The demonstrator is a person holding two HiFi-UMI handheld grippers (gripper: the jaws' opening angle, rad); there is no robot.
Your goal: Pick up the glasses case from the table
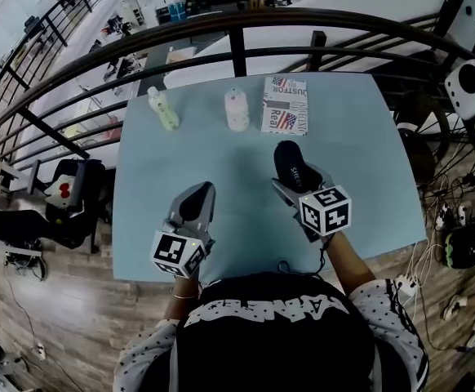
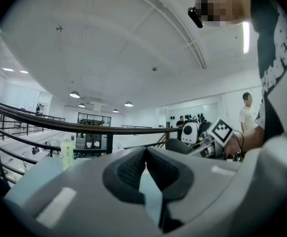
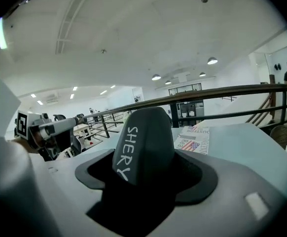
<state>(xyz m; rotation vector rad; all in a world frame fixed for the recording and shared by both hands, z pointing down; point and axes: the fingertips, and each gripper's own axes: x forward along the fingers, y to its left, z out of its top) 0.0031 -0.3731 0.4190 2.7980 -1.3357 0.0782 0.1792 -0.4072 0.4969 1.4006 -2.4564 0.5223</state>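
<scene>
Right tool (image 1: 297, 184) was clamped on the dark glasses case (image 1: 293, 162), which stuck out forward from between the jaws with white lettering along its side, over the near right part of the light blue counter (image 1: 360, 137). Left tool (image 1: 203, 193) hung beside it over the near left part, its jaws pressed together at the tips with nothing between them. Farther out, along the counter's far edge, stood a pale green bottle (image 1: 163, 109), a white bottle (image 1: 237, 109) to its right, and next to that a flat flag-printed box (image 1: 285, 104). Beyond the counter ran a dark curved railing (image 1: 237, 47).
</scene>
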